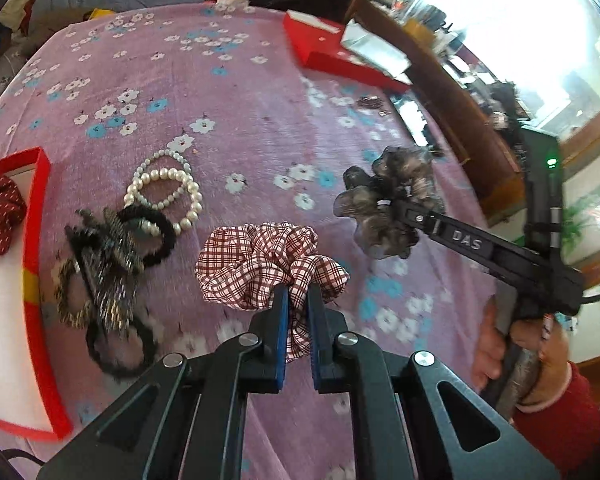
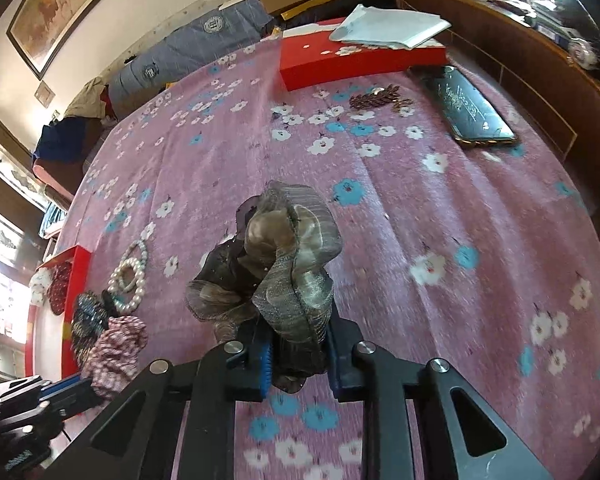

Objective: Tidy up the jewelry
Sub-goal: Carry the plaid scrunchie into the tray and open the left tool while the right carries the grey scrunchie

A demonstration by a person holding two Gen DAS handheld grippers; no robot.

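Note:
My left gripper (image 1: 298, 292) is shut on a red-and-white plaid scrunchie (image 1: 268, 264), held just above the pink floral blanket (image 1: 228, 92). My right gripper (image 2: 296, 332) is shut on a sheer grey-brown scrunchie (image 2: 284, 264), lifted above the blanket; it also shows in the left wrist view (image 1: 388, 208). Pearl bracelets (image 1: 168, 188), a black hair tie (image 1: 156, 236) and a beaded dark hair clip (image 1: 104, 272) lie left of the plaid scrunchie. A red box (image 1: 40, 240) at the left edge holds a red dotted scrunchie (image 1: 0, 216).
A second red box (image 2: 360, 60) with white papers on it sits at the far side. A brown beaded piece (image 2: 376, 100) and a dark phone-like case (image 2: 468, 108) lie near the right. A wooden desk (image 2: 540, 60) borders the right side.

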